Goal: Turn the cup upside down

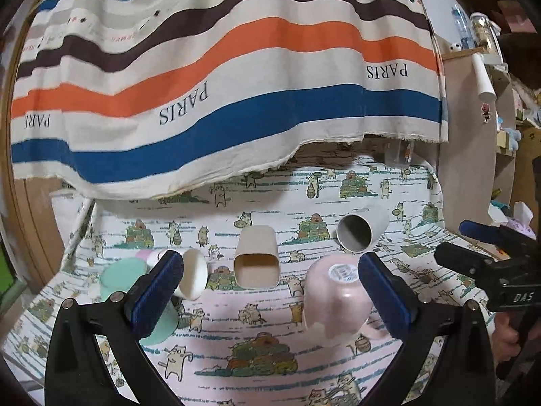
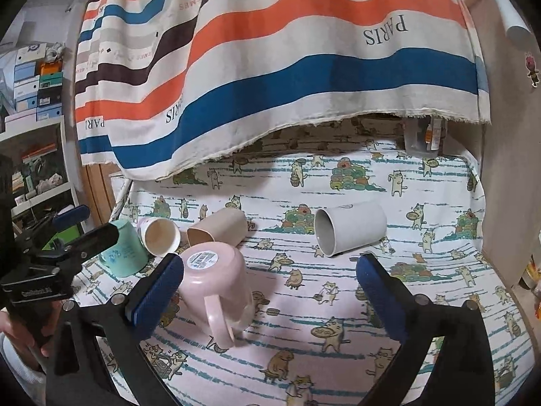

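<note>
Through the left wrist camera, my left gripper hangs wide open over the cat-print tablecloth and holds nothing. The pink mug stands upside down just inside the right finger, its barcode sticker on the upturned base and its handle pointing toward me. I judge that one flipped. Beyond the fingertips a beige square tumbler lies on its side with its mouth toward me, and farther right a white cylindrical cup also lies on its side. By the left finger sits a small white cup tipped over, and a mint mug is partly hidden behind that finger. The right gripper's body shows at the right edge.

Through the right wrist camera, my right gripper is likewise spread wide with nothing between its fingers. The pink mug sits inverted beside the left finger, apart from it as far as I can tell. The mint mug also seems to rest mouth down at far left. The small white cup, the beige tumbler and the white cup all lie on their sides, so I reckon three cups remain. The white one lies nearest the open jaws.
</note>
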Motion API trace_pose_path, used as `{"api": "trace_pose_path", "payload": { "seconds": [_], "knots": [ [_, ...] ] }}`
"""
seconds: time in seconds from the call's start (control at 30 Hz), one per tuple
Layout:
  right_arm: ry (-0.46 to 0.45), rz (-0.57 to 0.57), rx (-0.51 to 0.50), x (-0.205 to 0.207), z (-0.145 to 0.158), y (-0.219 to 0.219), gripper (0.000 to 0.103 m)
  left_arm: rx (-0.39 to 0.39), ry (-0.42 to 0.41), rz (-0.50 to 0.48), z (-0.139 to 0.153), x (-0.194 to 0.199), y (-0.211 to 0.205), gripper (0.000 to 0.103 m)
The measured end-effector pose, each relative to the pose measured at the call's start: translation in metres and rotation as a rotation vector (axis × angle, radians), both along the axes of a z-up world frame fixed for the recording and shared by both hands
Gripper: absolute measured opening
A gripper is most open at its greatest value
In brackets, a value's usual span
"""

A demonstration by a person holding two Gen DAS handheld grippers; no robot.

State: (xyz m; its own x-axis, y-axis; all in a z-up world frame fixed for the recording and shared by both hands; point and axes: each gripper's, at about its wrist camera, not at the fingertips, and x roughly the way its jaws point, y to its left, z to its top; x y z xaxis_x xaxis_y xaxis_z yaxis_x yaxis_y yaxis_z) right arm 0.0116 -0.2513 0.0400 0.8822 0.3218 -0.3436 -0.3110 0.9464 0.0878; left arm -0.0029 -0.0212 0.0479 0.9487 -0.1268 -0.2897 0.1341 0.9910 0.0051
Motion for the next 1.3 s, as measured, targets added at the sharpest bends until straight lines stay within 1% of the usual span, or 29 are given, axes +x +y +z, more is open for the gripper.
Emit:
{"api": "trace_pose_path", "payload": {
  "seconds": [0.1, 0.2, 0.43, 0.53, 0.6, 0.7, 0.77, 0.83, 0.87, 0.93, 1.0, 1.1, 1.17, 1.3],
  "knots": [
    [-0.003, 0.001, -0.012, -0.001, -0.008, 0.008, 0.103, -0.029, -0.004, -0.003, -0.009, -0.003, 0.012, 0.103],
    [-0.010, -0.006, -0.012, -0.001, -0.017, 0.011, 0.103, -0.034, -0.011, -0.004, -0.018, -0.004, 0.017, 0.103],
    [0.003, -0.036, -0.006, 0.005, -0.030, 0.011, 0.103, -0.018, 0.015, -0.003, -0.034, -0.003, 0.018, 0.103],
    [0.002, -0.044, 0.011, 0.006, -0.030, 0.008, 0.103, 0.008, 0.015, 0.006, -0.038, -0.004, 0.012, 0.103],
    [0.000, -0.060, 0.013, 0.005, -0.030, 0.006, 0.103, 0.025, 0.025, -0.002, -0.038, -0.003, 0.008, 0.103],
    [-0.025, -0.083, -0.007, 0.001, -0.028, 0.009, 0.103, -0.005, 0.025, 0.017, -0.038, -0.002, 0.014, 0.103],
    [-0.048, -0.092, -0.040, -0.004, -0.027, 0.014, 0.103, -0.020, 0.018, 0.049, -0.038, -0.003, 0.019, 0.103],
    [-0.067, -0.102, -0.093, -0.008, -0.027, 0.023, 0.103, -0.030, 0.012, 0.063, -0.038, -0.004, 0.023, 0.103],
    [-0.067, -0.083, -0.095, -0.008, -0.027, 0.024, 0.103, -0.035, 0.015, 0.061, -0.038, -0.004, 0.024, 0.103],
    [-0.064, -0.065, -0.080, -0.008, -0.027, 0.022, 0.103, -0.019, 0.027, 0.056, -0.039, -0.002, 0.021, 0.103],
    [-0.064, -0.068, -0.087, -0.008, -0.027, 0.023, 0.103, -0.008, 0.014, 0.038, -0.038, -0.004, 0.018, 0.103],
    [-0.063, -0.096, -0.083, -0.008, -0.027, 0.021, 0.103, -0.016, 0.020, 0.058, -0.039, -0.003, 0.021, 0.103],
    [-0.062, -0.110, -0.081, -0.009, -0.027, 0.019, 0.103, -0.012, 0.019, 0.053, -0.039, -0.003, 0.020, 0.103],
    [-0.064, -0.111, -0.084, -0.012, -0.027, 0.019, 0.103, -0.015, 0.020, 0.056, -0.038, -0.003, 0.020, 0.103]
  ]
}}
